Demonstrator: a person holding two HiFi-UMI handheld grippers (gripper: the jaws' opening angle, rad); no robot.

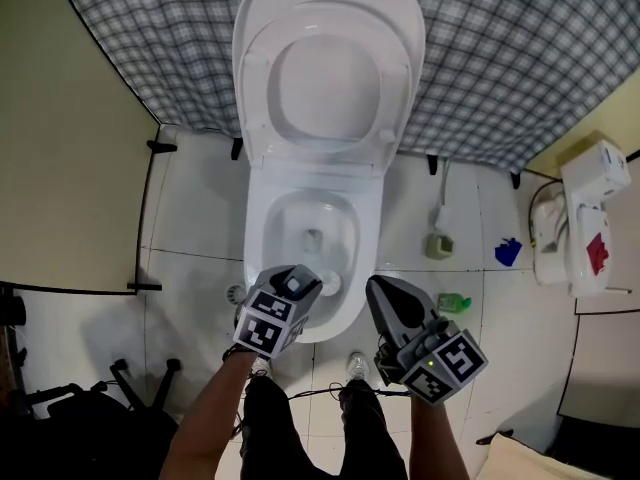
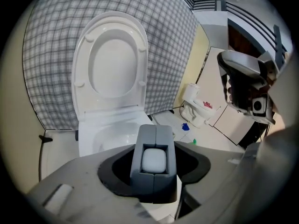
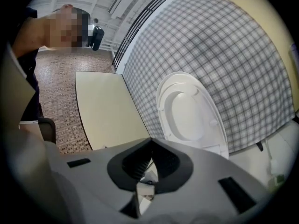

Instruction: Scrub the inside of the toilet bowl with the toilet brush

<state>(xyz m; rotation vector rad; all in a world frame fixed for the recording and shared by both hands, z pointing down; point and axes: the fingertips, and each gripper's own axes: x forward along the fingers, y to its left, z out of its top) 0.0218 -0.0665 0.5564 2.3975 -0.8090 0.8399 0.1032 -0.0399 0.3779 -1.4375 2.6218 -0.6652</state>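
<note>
The white toilet bowl (image 1: 290,223) stands with seat and lid (image 1: 330,78) raised; a little water lies at the bottom. My left gripper (image 1: 296,286) hovers over the bowl's near rim, shut on a grey block-shaped brush handle (image 2: 145,141) with a white rounded inset. The handle fills the gap between the jaws. The brush's bristle end is hidden. My right gripper (image 1: 376,290) hangs just right of the bowl's front. Its ribbed jaws meet at the tips with nothing between them. The bowl (image 2: 107,136) and the raised lid (image 3: 187,106) also show in both gripper views.
A pale green holder with a thin white stick (image 1: 440,240) stands right of the toilet. A blue scrap (image 1: 508,252), a green bottle (image 1: 453,302) and a white appliance (image 1: 580,218) lie further right. A black stand (image 1: 140,383) sits at lower left. The person's feet are by the bowl's front.
</note>
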